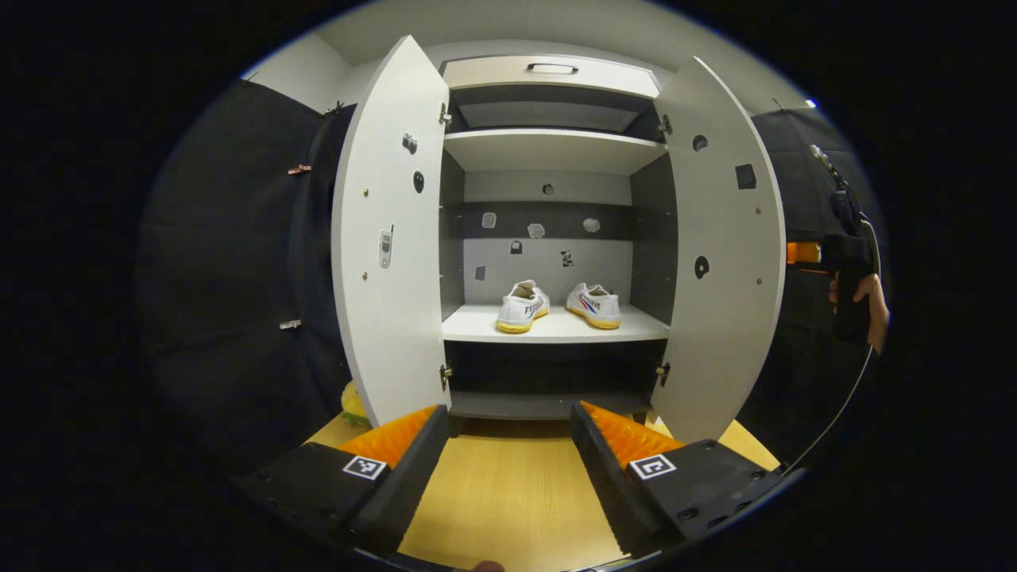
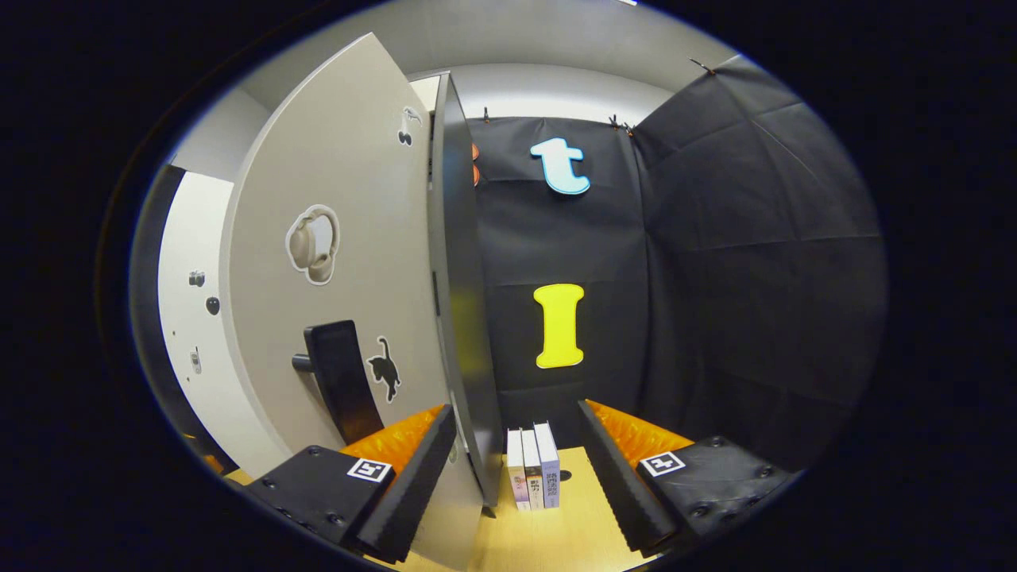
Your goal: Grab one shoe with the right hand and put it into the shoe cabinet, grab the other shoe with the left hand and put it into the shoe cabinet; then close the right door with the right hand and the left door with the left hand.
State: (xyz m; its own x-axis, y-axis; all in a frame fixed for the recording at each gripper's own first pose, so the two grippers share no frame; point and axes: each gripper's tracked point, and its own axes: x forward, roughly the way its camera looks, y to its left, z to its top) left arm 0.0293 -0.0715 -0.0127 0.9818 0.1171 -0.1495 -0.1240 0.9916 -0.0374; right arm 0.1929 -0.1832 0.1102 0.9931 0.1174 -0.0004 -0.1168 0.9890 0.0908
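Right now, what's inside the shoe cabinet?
Two white shoes, one beside the other, sit on the middle shelf of the shoe cabinet. The upper shelf looks bare; the dark space below the shoes can't be made out.

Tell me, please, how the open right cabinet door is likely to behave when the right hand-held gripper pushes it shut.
The right door looks like a flat, rigid panel, so it should probably swing rather than flex. It hangs on hinges beside the cabinet's side wall, so a light push likely suffices. Its smooth face may let a pad slip; the black handle offers a surer contact for the right hand-held gripper.
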